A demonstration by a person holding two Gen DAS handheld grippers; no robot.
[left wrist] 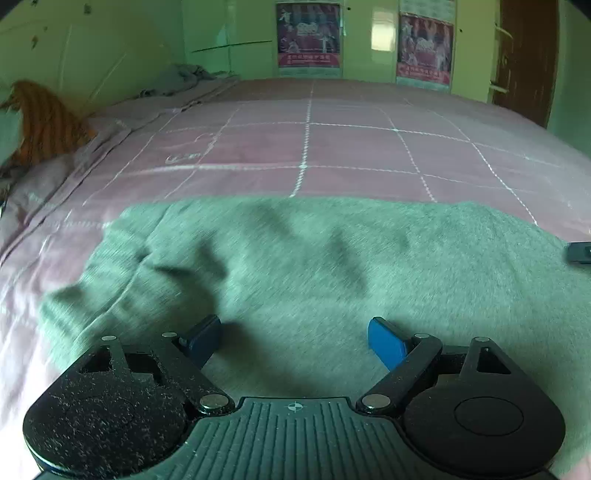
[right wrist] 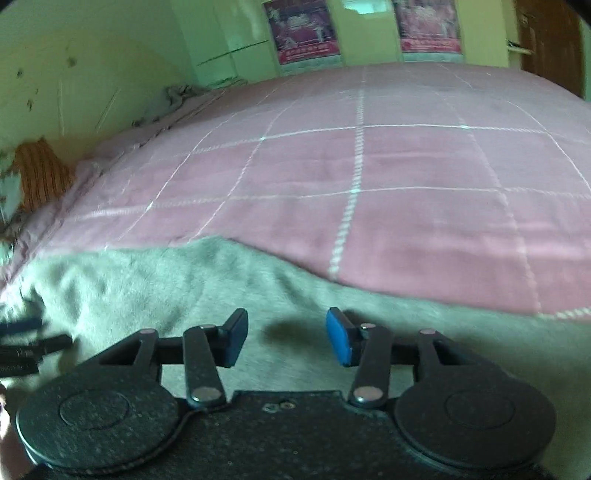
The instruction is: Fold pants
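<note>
Grey-green fleece pants (left wrist: 295,266) lie spread across the near part of a pink checked bed; they also show in the right wrist view (right wrist: 184,288). A ribbed waistband or cuff (left wrist: 62,306) lies at the left end. My left gripper (left wrist: 295,332) is open and empty, just above the pants' near part. My right gripper (right wrist: 286,332) is open and empty over the fabric. The right gripper's tip shows at the right edge of the left wrist view (left wrist: 580,253). The left gripper shows blurred at the left edge of the right wrist view (right wrist: 29,343).
The pink bedspread (left wrist: 332,147) with white grid lines stretches far ahead. An orange striped cloth (left wrist: 44,122) and a grey bundle (left wrist: 181,77) lie along the left wall. Posters (left wrist: 308,35) and a brown door (left wrist: 528,55) stand at the back.
</note>
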